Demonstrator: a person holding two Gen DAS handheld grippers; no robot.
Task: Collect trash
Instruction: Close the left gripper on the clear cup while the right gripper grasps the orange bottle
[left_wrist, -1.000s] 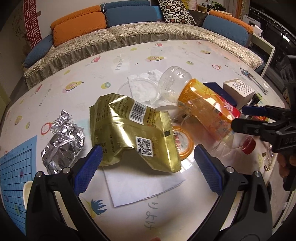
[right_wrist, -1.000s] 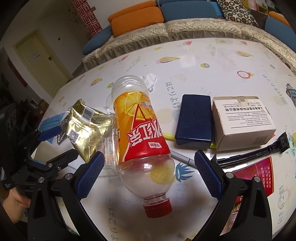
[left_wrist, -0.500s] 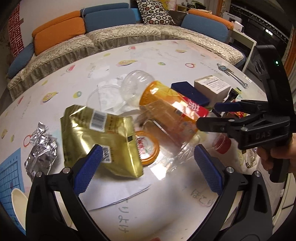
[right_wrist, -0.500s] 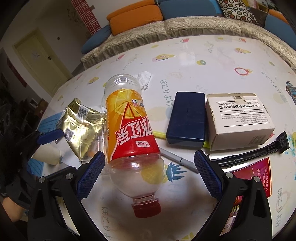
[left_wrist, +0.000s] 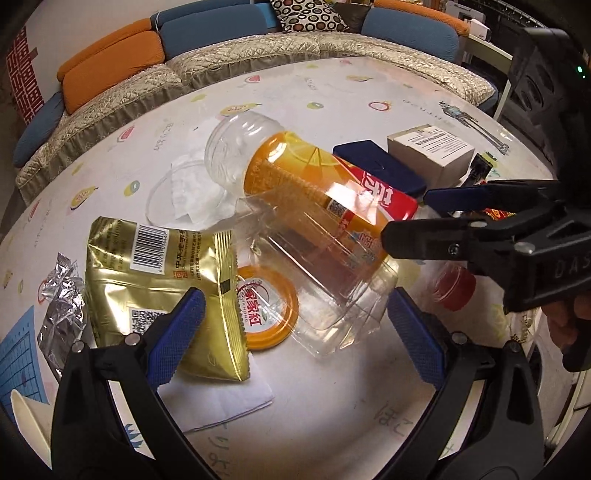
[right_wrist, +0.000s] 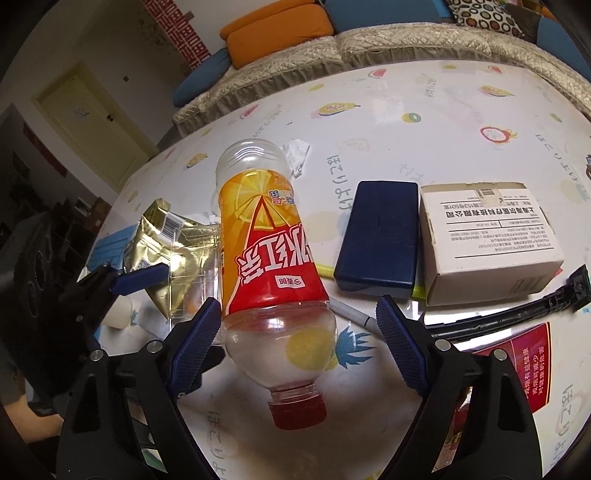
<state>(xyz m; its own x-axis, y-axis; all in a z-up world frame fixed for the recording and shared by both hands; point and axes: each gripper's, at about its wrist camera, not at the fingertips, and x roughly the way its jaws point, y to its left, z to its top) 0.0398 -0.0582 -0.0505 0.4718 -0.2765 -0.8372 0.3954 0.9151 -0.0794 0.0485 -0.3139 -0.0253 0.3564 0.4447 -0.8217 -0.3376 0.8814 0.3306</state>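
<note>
1. One empty tea bottle (right_wrist: 271, 266) with a red cap lies on the bench (right_wrist: 406, 122).
2. One clear tub (left_wrist: 325, 273), empty, touches it.
3. One gold bag (left_wrist: 162, 280).
4. Right hand-held gripper (right_wrist: 299, 325), closing around the bottle, isn't squeezing yet.
5. Left hand-held gripper (left_wrist: 291, 328) is wide open.

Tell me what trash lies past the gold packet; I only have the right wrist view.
Observer: A crumpled silver foil wrapper lies beside the gold packet, on the side away from the bottle.
Operator: Anything under the packet?
Observer: Yes, a white napkin sticks out from under its near end.
Operator: And between packet and bottle?
Observer: An orange lid lies flat next to the packet, by a clear plastic box.
</note>
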